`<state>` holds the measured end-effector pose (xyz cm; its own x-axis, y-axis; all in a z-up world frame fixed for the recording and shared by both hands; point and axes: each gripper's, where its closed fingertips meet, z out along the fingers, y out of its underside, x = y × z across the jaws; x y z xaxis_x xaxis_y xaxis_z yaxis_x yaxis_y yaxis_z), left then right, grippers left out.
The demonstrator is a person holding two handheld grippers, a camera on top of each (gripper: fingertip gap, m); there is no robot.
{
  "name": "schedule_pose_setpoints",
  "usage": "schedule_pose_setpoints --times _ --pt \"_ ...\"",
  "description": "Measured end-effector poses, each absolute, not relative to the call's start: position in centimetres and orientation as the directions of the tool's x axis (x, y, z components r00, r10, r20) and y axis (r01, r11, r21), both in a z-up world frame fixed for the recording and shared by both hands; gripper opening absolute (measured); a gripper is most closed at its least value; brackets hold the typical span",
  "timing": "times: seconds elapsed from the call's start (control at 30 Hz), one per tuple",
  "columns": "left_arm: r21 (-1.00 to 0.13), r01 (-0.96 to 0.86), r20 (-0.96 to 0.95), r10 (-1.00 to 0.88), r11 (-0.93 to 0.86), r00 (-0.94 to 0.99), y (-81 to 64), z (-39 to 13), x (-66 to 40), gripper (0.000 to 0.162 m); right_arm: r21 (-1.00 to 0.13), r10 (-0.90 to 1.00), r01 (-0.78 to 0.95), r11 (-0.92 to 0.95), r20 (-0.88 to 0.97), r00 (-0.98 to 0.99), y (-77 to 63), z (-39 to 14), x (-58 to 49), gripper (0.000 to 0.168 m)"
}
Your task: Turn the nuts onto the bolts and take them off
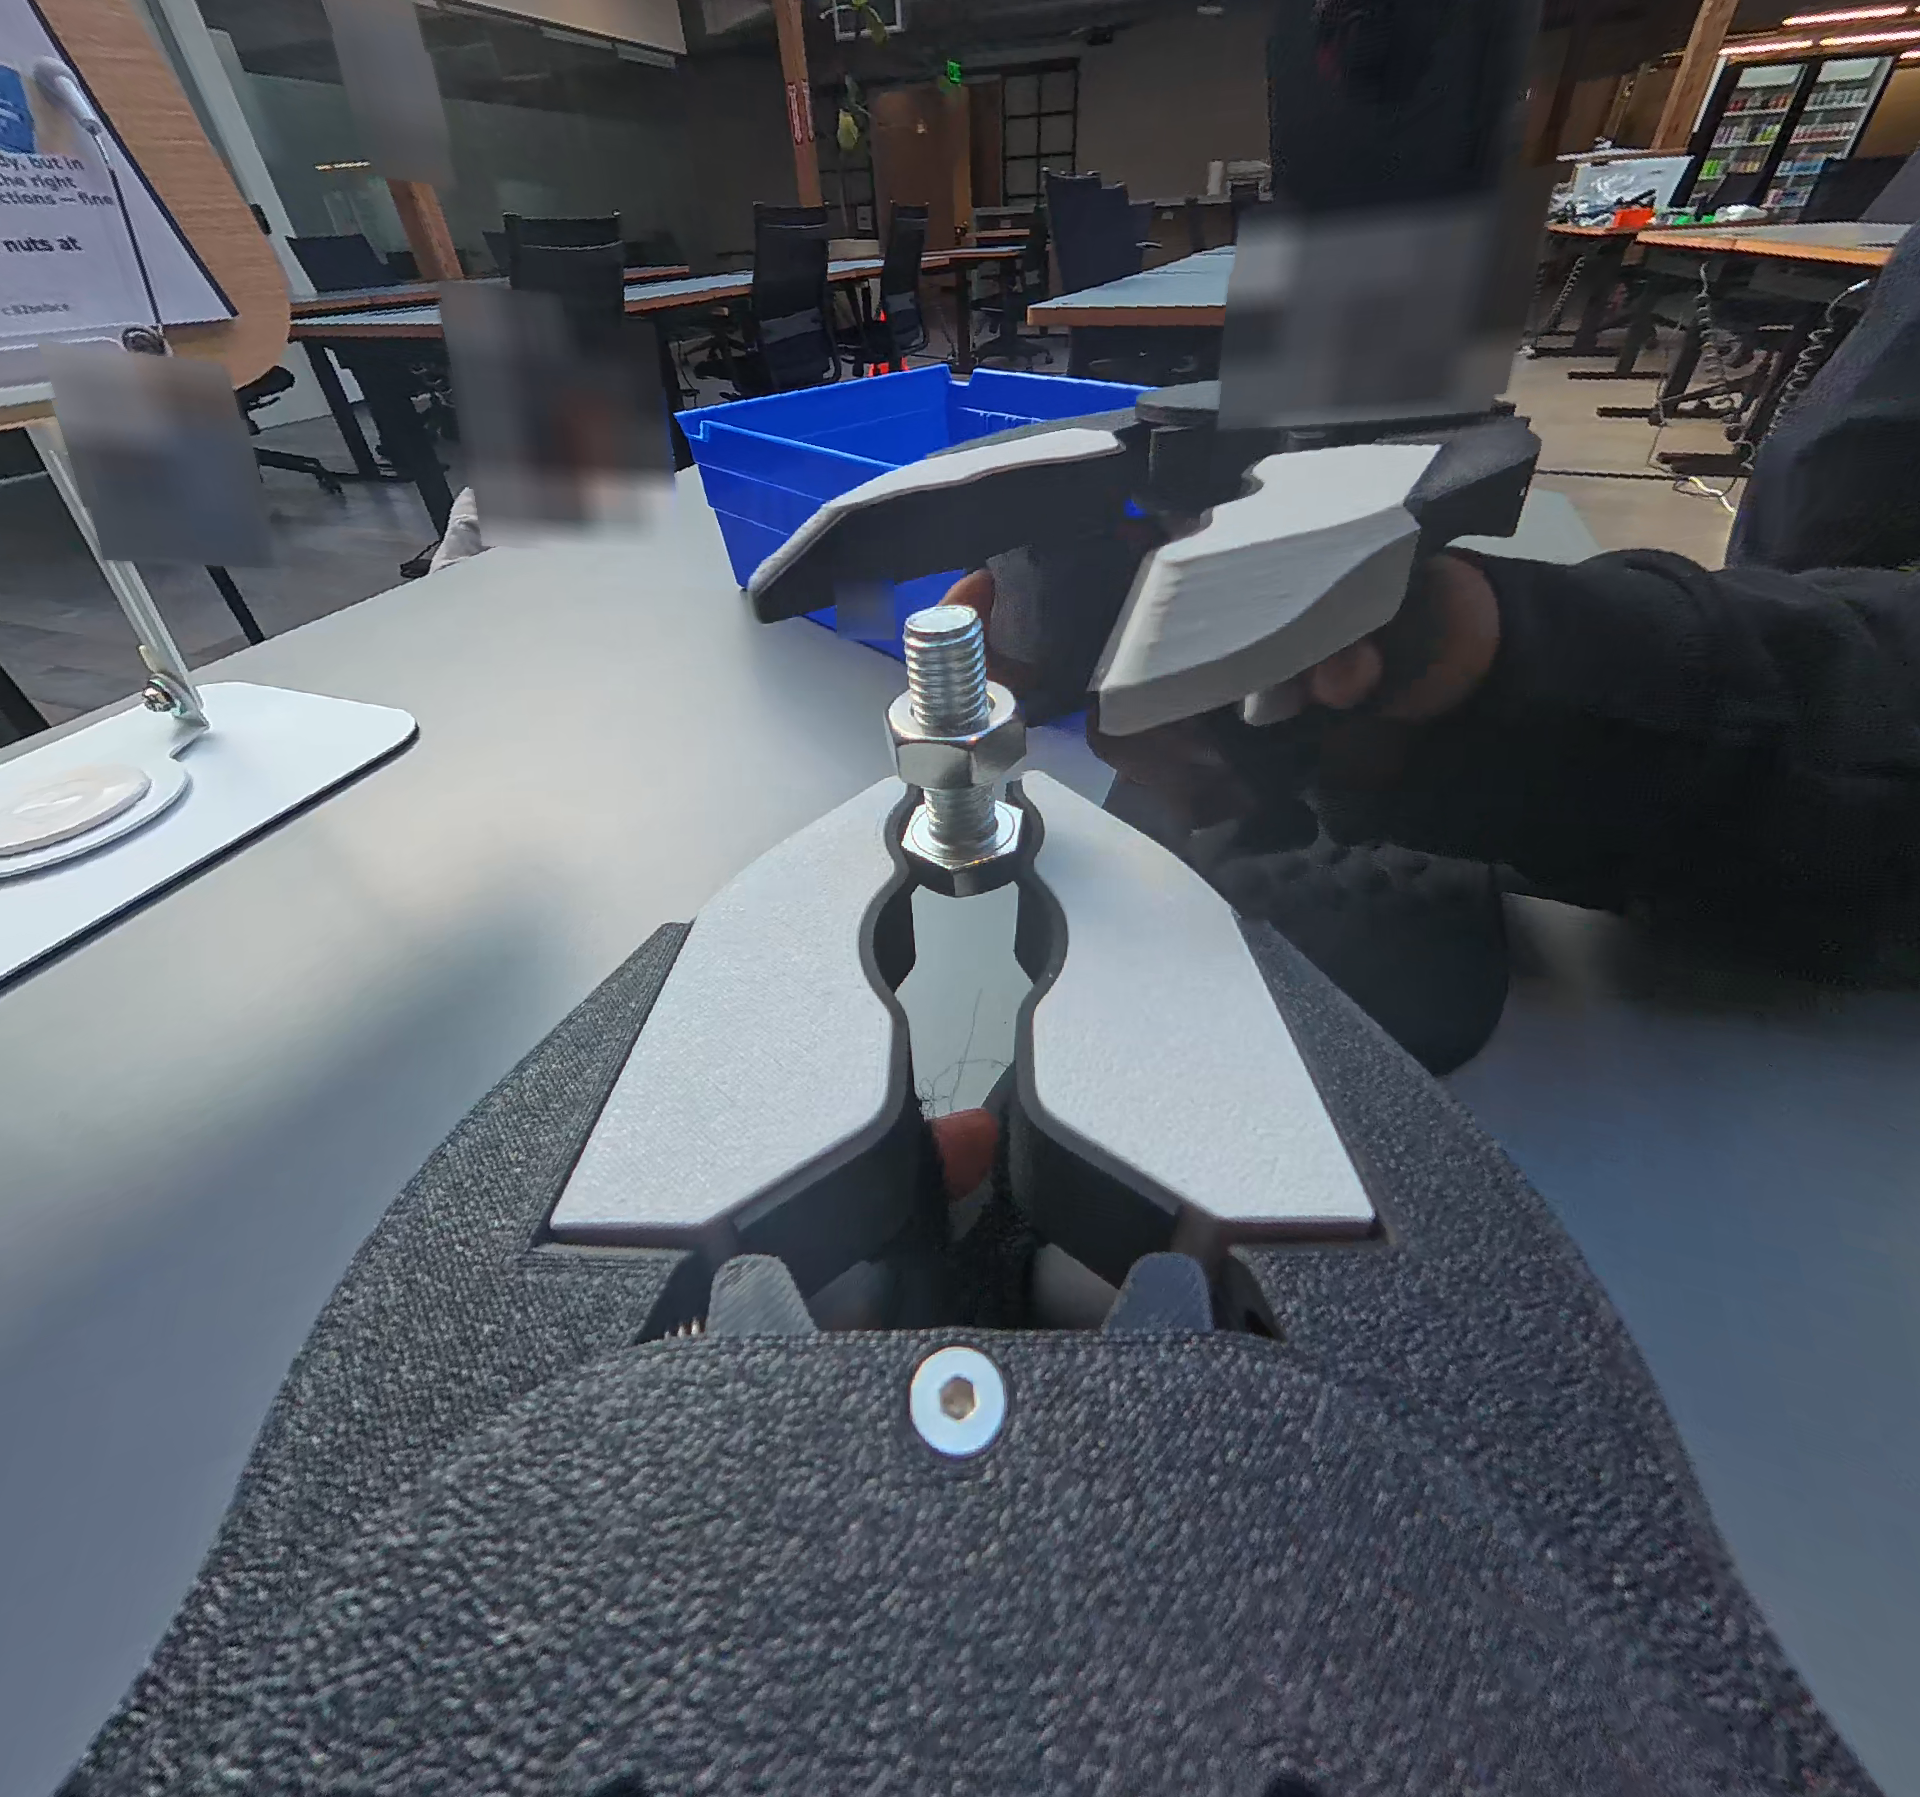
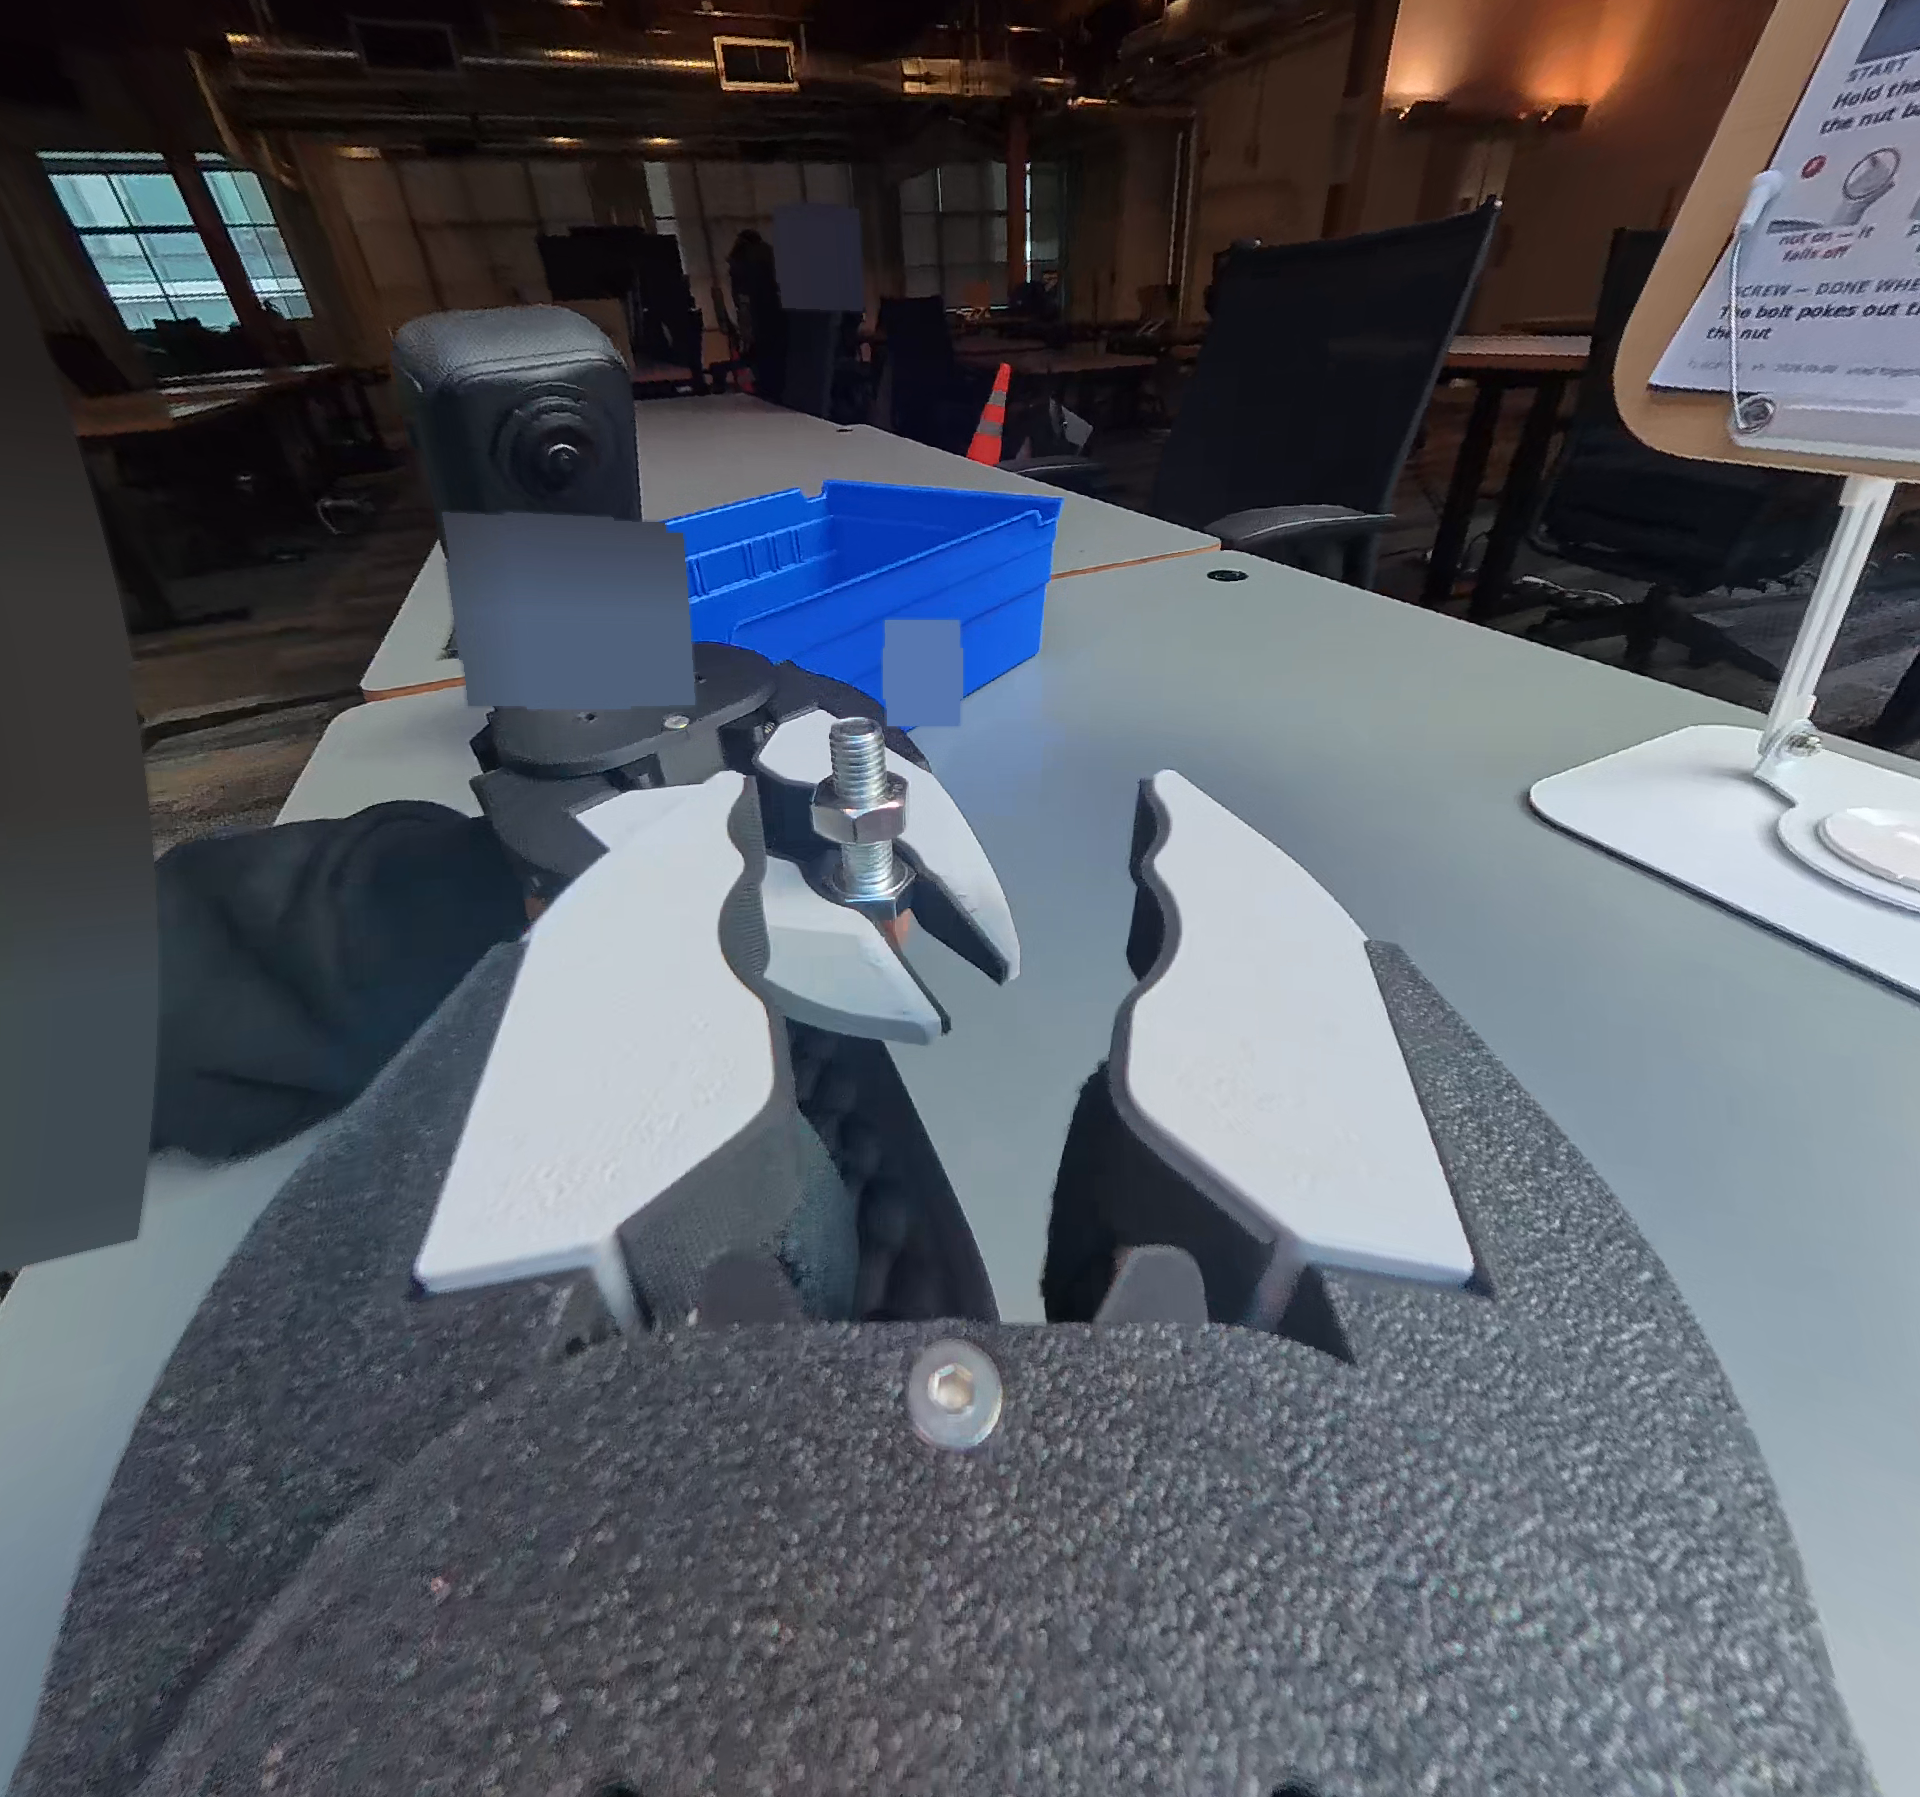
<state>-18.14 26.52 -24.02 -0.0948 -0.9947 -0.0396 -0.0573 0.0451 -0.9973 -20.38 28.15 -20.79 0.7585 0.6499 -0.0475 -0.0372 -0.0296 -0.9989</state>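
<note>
Left gripper: closest to the camera in the left wrist view; its two grey fingers pinch the bottom of the bolt and hold it standing up.
Right gripper: its fingers are spread wide apart with nothing between them; in the left wrist view it sits just past the left fingertips and a bit to the right, tipped on its side, close to the bolt top but not touching.
Table: big, flat and grey, under both sets of fingers.
Blue bin: on the table far past the fingertips, behind the bolt.
White stand: flat base on the table, well off to the left of the left fingers; it holds up a sign.
Bolt: shiny, with threads, pointing straight up from the left fingertips.
Nut: silver, six-sided, screwed partway down the bolt, above the left fingers with bare threads showing over it.
</note>
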Motion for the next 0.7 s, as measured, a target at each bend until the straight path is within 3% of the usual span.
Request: schedule_pose_setpoints --times 0.57,0.63,0.7 --pt "-0.997 -0.062 -0.035 -0.994 0.042 -0.099 26.5 -24.1 -18.1 0.015 -1.0 0.601 0.029 -0.011 0.017 0.799 28.9 -21.5 -19.7 0.068" --pt "-0.997 -0.06 -0.033 -0.995 0.039 -0.099 26.5 -24.1 -18.2 0.015 -0.999 0.6 0.035 -0.001 0.027 0.799 28.5 -21.4 -19.2 0.062" --pt "-0.998 -0.055 -0.031 -0.994 0.037 -0.101 26.5 -24.0 -18.2 0.014 -0.999 0.58 0.049 0.016 0.049 0.813 28.2 -21.4 -18.3 0.041"
